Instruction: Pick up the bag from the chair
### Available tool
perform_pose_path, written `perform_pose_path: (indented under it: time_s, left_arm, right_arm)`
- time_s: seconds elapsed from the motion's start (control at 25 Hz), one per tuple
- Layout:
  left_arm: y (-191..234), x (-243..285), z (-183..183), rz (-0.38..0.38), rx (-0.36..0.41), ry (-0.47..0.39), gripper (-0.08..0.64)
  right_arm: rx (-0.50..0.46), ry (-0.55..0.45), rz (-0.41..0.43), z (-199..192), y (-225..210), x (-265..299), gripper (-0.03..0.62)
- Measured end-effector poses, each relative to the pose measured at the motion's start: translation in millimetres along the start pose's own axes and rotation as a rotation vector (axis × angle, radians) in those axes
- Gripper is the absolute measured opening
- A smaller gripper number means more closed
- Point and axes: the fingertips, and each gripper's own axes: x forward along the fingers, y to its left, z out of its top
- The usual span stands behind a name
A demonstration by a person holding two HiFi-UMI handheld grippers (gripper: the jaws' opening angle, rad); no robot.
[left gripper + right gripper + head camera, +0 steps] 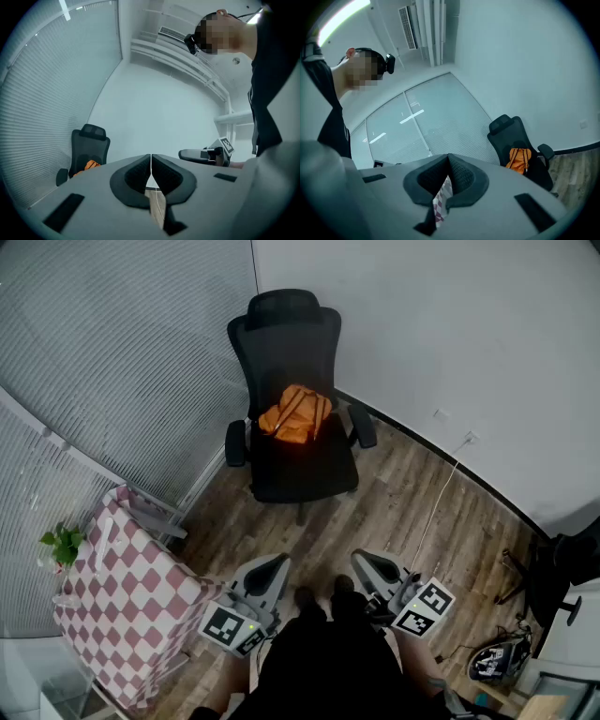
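Observation:
An orange bag (296,413) lies on the seat of a black office chair (302,470) against the back wall. The bag (92,165) and chair (87,154) show small at the left of the left gripper view, and the bag (518,159) and chair (520,152) show at the right of the right gripper view. My left gripper (274,567) and right gripper (366,563) are held low, close to the person's body, well short of the chair. Both are shut with nothing between the jaws. My left gripper (151,159) and right gripper (448,158) point slightly upward.
A table with a red and white checkered cloth (131,596) stands at the left, with a small green plant (62,544) beside it. A white cable (441,493) runs over the wooden floor. A dark stand and a helmet-like object (495,660) are at the right. Window blinds (112,352) cover the left wall.

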Motion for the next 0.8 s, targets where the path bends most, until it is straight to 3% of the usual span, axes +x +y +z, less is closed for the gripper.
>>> perform_pose_path:
  time_s: [0.32, 0.48, 0.8]
  left_arm:
    - [3.6, -6.7, -1.4, 0.009, -0.007, -0.009, 0.034]
    - [7.5, -11.8, -0.4, 0.020, -0.006, -0.021, 0.034]
    - [13.7, -13.5, -7.2, 0.027, -0.030, -0.016, 0.034]
  right_arm:
    - [0.007, 0.001, 0.013, -3.0, 6.2, 5.7, 0.018]
    - [0.048, -0.048, 0.001, 1.4, 3.0, 5.0, 0.018]
    - [0.074, -0.085, -0.082, 6.7, -14.6, 0.7, 0.018]
